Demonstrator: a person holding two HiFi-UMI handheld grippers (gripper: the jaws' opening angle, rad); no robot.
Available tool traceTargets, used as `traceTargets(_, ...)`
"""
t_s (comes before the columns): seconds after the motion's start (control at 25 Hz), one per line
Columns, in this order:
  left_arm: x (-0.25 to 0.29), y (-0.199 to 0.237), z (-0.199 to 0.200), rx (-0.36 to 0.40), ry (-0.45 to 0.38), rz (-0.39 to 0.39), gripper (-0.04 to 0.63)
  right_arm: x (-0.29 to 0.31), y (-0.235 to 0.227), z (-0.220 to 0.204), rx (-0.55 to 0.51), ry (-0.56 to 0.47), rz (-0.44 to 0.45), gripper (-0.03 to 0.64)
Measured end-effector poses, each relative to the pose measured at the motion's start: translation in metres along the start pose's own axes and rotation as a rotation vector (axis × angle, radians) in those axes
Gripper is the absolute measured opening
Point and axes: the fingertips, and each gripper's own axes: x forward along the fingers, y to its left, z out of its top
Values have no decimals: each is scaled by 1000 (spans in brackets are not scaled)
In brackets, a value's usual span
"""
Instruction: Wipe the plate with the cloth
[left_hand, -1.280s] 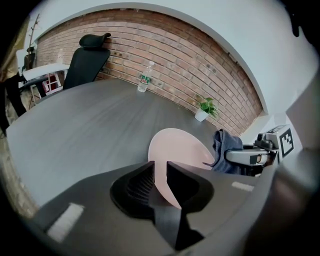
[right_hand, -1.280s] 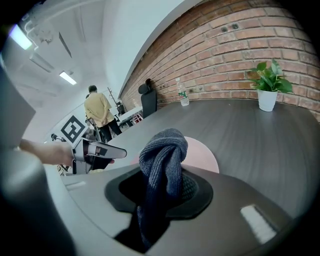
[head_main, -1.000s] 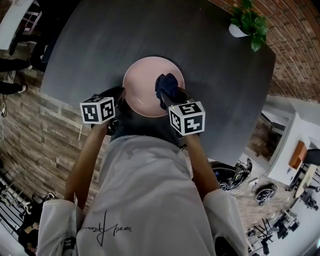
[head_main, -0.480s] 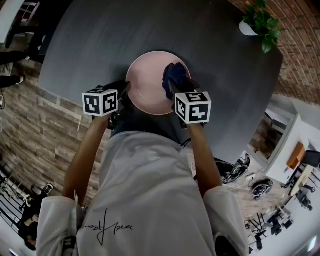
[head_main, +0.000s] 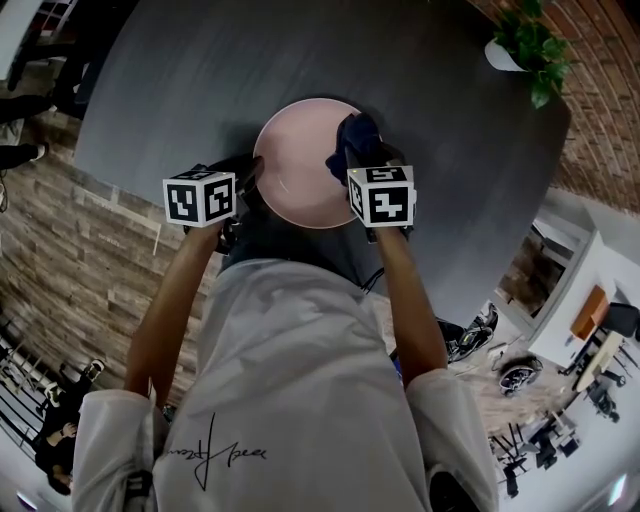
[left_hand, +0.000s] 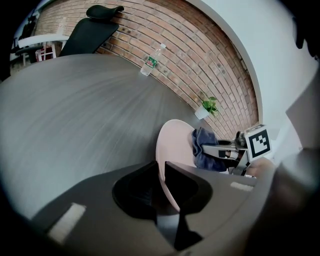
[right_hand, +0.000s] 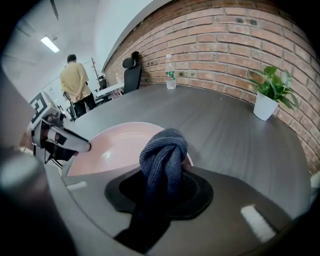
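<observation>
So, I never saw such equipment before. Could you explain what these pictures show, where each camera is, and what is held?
A person holds a two-jaw tool, called a gripper, in each hand. One picture comes from a camera on the person's head, looking down; the other two come from cameras riding on the grippers. On the dark table stand a pink plate, a potted plant and a bottle. The left gripper is clamped on the plate's rim. The right gripper is clamped on a dark blue cloth at the plate's right edge.
</observation>
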Motion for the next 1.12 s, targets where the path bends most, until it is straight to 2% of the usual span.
traceTargets(0.28,3,2,-5,-11,11,-9,54,13,2,0,-90,64,-81,100)
traceTargets(0.72,0,2,0,38,2,11,54,24,8,9,-151,133,-66,94)
traceTargets(1.12,-1,1,2,57,1,10,57,30,14,19,-170,118,-51,94)
